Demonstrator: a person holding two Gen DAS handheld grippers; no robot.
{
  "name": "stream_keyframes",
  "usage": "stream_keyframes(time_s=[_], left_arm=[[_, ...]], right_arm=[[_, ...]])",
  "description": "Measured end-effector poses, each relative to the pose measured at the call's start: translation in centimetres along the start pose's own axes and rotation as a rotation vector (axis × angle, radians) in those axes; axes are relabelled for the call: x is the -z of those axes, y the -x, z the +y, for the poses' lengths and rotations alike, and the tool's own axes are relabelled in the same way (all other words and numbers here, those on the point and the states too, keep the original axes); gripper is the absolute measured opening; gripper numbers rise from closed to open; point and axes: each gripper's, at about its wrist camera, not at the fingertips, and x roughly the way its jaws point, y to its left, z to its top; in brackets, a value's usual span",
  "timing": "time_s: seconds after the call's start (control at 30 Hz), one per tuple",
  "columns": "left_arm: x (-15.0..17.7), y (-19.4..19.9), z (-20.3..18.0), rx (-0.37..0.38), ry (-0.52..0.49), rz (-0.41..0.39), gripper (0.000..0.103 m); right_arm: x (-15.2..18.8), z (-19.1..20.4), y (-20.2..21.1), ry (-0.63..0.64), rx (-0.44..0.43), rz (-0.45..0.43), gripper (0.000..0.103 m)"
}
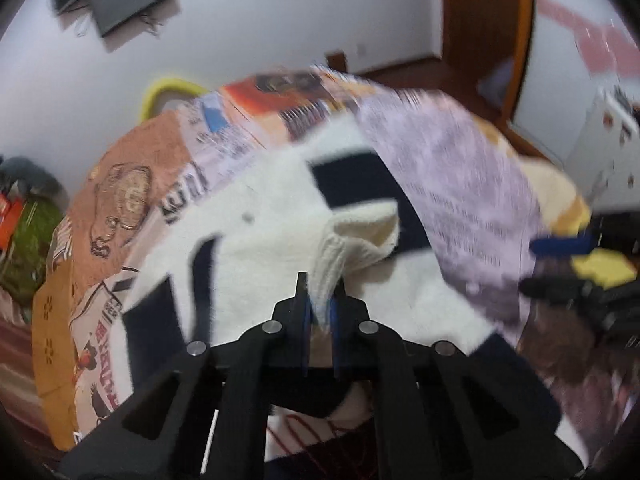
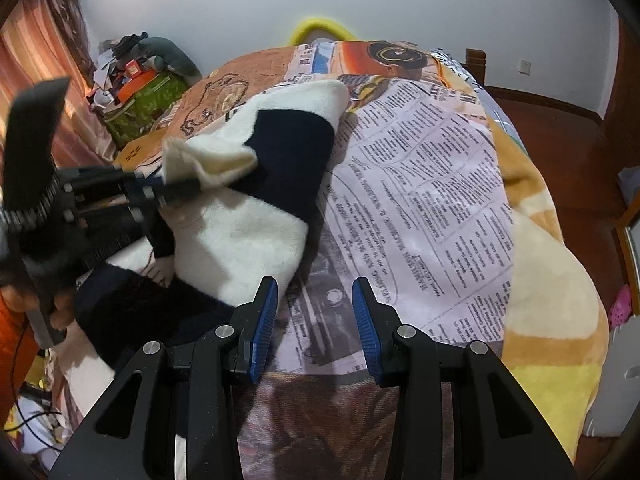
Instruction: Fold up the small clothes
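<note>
A small fleece garment [image 2: 248, 220], cream with wide navy bands, lies on a bed covered by a newspaper-print blanket [image 2: 432, 184]. My left gripper [image 1: 320, 300] is shut on a cream ribbed cuff of the garment [image 1: 360, 236] and holds it lifted above the rest; it also shows in the right wrist view [image 2: 176, 192] pinching that cuff. My right gripper [image 2: 314, 320] is open and empty, low over the blanket just right of the garment's near edge. In the left wrist view its blue pads [image 1: 560, 246] show at the right edge.
The bed drops off to a wood floor [image 2: 560, 128] on the right. A cluttered green box [image 2: 148, 104] and curtain stand at the far left. A yellow pillow edge [image 2: 320, 26] lies at the head of the bed.
</note>
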Motion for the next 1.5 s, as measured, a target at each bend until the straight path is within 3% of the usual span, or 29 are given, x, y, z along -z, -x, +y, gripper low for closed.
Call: stream_keyframes(time_s=[0.23,0.33,0.47,0.63,0.77,0.83,0.93,1.13,1.3,1.5], left_arm=[[-0.1,5.0,6.9,-0.043,0.208,-0.106,0.007],[1.0,6.5,10.0,-0.096,0.268,-0.126,0.007],[3.1,6.8,13.4,-0.141,0.339,-0.105,0.007],[6.2,6.0,16.5,-0.157,0.406,-0.067,0.007],[7.8,5.1,17.4,-0.156,0.431,-0.047,0.007],[8.3,4.7,17.6,-0.156,0.44,-0.04,0.007],[8.7,4.6,17.6,-0.166,0.438,-0.039,0.007],[8.0,5.0,17.3,-0.194,0.416,-0.062,0.007],[7.0,5.8,17.2,-0.208,0.41,-0.092,0.007],[7.3,5.8,17.0,-0.203,0.434,-0.088,0.007]], right_arm=[[-1.3,3.2,-0.7,0.048,-0.042,-0.01,0.036],[-1.9,5.1,-1.8,0.075,-0.053,-0.004,0.052],[-2.5,7.5,-3.9,0.114,-0.07,0.028,0.052],[-3.0,10.0,-7.0,0.194,-0.006,0.074,0.052],[-3.9,11.0,-8.5,0.268,0.095,0.047,0.052],[-4.2,11.5,-9.1,0.318,0.139,0.046,0.047],[-4.2,11.7,-9.2,0.368,0.175,0.034,0.014],[-4.2,9.1,-5.3,0.315,0.153,-0.045,0.009],[-4.4,4.1,-1.1,0.209,0.174,-0.095,0.009],[-2.9,-2.9,0.4,0.052,0.192,-0.032,0.009]])
